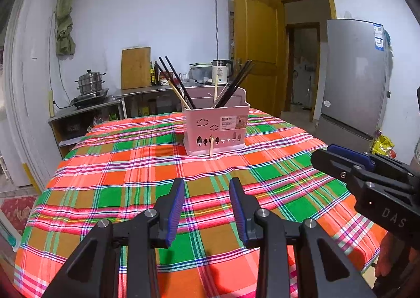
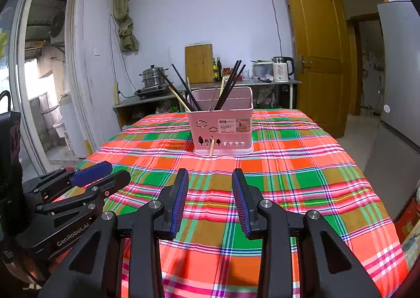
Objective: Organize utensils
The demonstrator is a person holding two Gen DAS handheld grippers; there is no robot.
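A pink utensil basket (image 1: 215,127) (image 2: 223,124) stands upright on the plaid tablecloth, far centre. Several black chopsticks (image 1: 178,80) (image 2: 231,82) and a few light wooden ones (image 1: 179,94) (image 2: 179,98) lean inside it. One wooden stick end (image 1: 211,147) (image 2: 211,147) pokes out through a cutout at the basket's front base. My left gripper (image 1: 207,185) is open and empty, low over the cloth, well short of the basket. My right gripper (image 2: 210,176) is open and empty too, beside the left one; it shows at the right of the left wrist view (image 1: 349,158).
The table (image 1: 126,172) (image 2: 302,172) carries a red, green and orange plaid cloth. Behind it a counter holds a steamer pot (image 1: 90,82), a cutting board (image 2: 199,63) and a kettle (image 2: 282,68). A grey fridge (image 1: 354,74) and a yellow door (image 2: 312,46) stand at right.
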